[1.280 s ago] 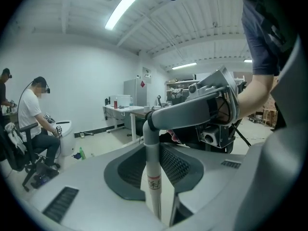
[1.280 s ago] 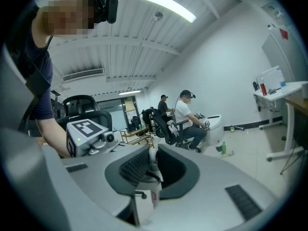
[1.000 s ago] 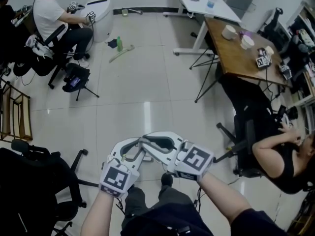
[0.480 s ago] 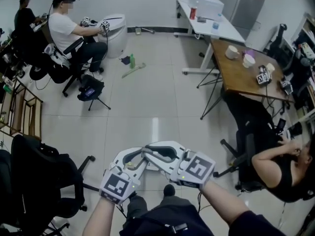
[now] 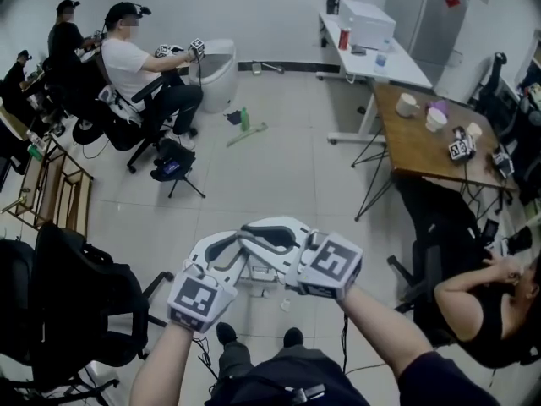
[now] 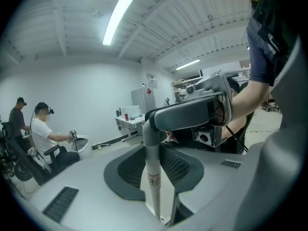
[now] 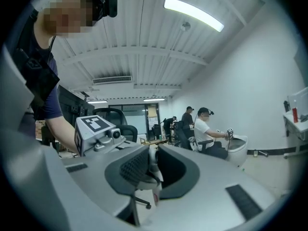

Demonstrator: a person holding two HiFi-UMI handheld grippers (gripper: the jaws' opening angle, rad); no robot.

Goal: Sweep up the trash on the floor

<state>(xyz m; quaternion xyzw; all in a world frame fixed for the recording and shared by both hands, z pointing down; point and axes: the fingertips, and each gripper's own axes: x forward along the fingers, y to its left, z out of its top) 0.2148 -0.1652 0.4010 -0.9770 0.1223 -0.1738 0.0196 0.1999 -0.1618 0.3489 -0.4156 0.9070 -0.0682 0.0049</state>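
Observation:
In the head view my two grippers meet low in the middle, over the floor and above my shoes. The left gripper [image 5: 224, 256] and the right gripper [image 5: 264, 237] are both shut on one pale pole. In the left gripper view the pole [image 6: 153, 174], with a small label on it, stands upright between the jaws of the left gripper [image 6: 155, 165] and runs up into the right gripper's jaws. In the right gripper view the pole's pale end [image 7: 155, 173] sits between the pads of the right gripper [image 7: 151, 170]. Small pale scraps [image 5: 263, 293] lie on the tiles under the grippers. The pole's lower end is hidden.
A black office chair [image 5: 80, 311] stands close at left. A seated person [image 5: 486, 299] and a wooden table [image 5: 423, 142] are at right. Far off, a seated person [image 5: 135, 66] works at a white bin [image 5: 221, 74], with a green bottle [image 5: 245, 118] and a stick [image 5: 247, 134] on the floor.
Both grippers have risen together, still holding the pole. The view has tipped up, showing more of the far room, and the scraps on the floor have come into sight.

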